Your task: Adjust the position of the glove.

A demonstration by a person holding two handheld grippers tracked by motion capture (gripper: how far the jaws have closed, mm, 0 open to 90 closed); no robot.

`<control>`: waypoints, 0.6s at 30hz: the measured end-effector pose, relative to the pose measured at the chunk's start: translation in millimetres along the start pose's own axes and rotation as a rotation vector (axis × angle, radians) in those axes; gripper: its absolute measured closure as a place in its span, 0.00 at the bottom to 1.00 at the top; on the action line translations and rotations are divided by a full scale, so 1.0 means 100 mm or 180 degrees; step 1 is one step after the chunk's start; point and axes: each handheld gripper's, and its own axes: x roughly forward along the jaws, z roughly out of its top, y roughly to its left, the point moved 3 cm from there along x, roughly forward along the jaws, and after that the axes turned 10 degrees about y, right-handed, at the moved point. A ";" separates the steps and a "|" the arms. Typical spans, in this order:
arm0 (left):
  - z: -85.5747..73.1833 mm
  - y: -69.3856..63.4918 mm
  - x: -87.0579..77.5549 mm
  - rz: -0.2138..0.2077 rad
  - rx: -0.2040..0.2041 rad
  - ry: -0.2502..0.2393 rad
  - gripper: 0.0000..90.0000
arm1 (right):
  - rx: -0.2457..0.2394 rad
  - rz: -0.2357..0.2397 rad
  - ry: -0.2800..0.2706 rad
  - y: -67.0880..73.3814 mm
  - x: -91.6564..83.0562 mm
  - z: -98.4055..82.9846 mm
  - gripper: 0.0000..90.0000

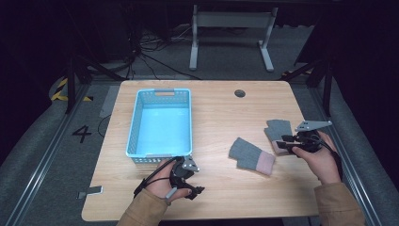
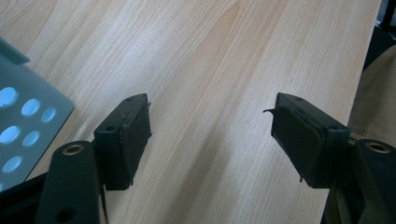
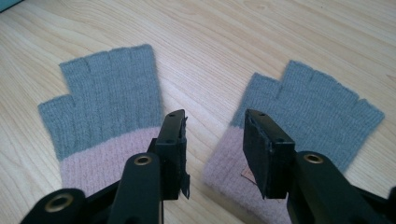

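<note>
Right now my right gripper (image 3: pixel 212 154) hovers with jaws apart and empty at the pink cuffs of two grey gloves, one glove (image 3: pixel 105 116) left of it, the other glove (image 3: pixel 303 116) right. Well left of the gloves, my left gripper (image 2: pixel 210 140) gapes empty over bare table (image 2: pixel 224 56), beside the blue basket (image 1: pixel 160 120).

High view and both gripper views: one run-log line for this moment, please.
left tool open over bare table | right tool open above right glove cuff | left glove flat | basket empty
</note>
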 end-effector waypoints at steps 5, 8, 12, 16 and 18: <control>0.02 -0.01 -0.01 -0.0040 -0.0015 -0.0046 0.32 | 0.0039 -0.0026 -0.0017 0.01 -0.03 0.00 0.68; 0.03 0.00 -0.02 -0.0029 -0.0008 -0.0040 0.32 | 0.0066 -0.0032 -0.0021 0.01 -0.04 0.00 0.71; 0.03 0.00 -0.02 -0.0023 -0.0016 -0.0061 0.33 | 0.0075 0.0123 -0.0015 0.09 -0.07 0.03 0.98; 0.03 -0.01 -0.04 -0.0041 -0.0023 -0.0087 0.33 | -0.0025 0.0192 0.0011 0.20 -0.05 0.08 1.00; 0.04 -0.02 -0.04 -0.0055 -0.0030 -0.0109 0.33 | -0.0071 0.0227 0.0000 0.25 -0.04 0.11 1.00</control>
